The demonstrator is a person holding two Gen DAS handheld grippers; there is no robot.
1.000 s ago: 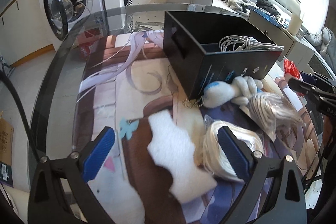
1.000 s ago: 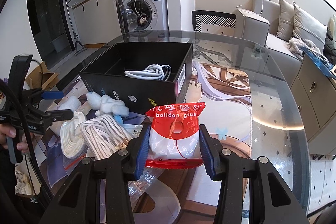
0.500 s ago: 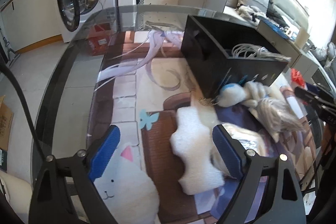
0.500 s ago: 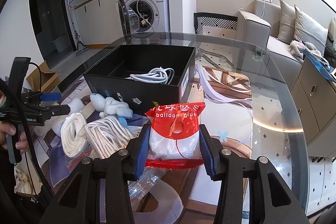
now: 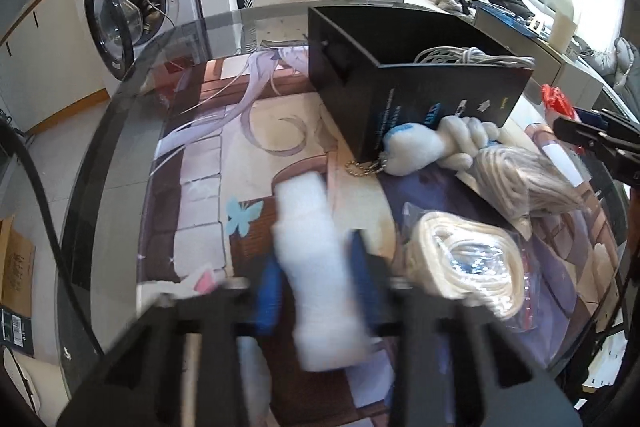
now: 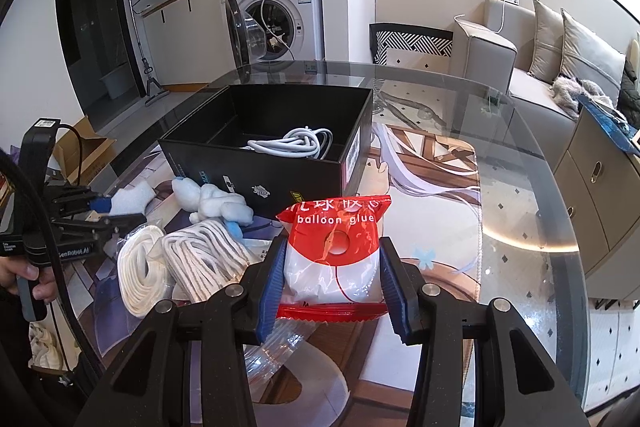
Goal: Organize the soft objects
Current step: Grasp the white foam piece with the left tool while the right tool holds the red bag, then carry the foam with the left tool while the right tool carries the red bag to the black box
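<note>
My left gripper (image 5: 316, 283) is shut on a white foam piece (image 5: 316, 267), just above the printed mat; the view is motion-blurred. It also shows in the right wrist view (image 6: 132, 197). My right gripper (image 6: 332, 287) is shut on a red and white balloon glue bag (image 6: 334, 247), held above the table in front of the black box (image 6: 280, 163). The box (image 5: 404, 83) holds a white cable (image 6: 292, 143). A white and blue plush (image 5: 428, 147) lies against the box. Two bagged rope bundles (image 5: 468, 259) (image 5: 520, 183) lie beside it.
The round glass table (image 6: 520, 187) carries a printed mat (image 5: 224, 163). A clear plastic bag (image 6: 276, 343) lies under my right gripper. A washing machine (image 6: 280, 7) with its door open, a chair and a sofa (image 6: 540, 59) stand beyond the table.
My left gripper has moved over the white foam piece and its jaws have closed on it. My right gripper has held the balloon glue bag nearly still.
</note>
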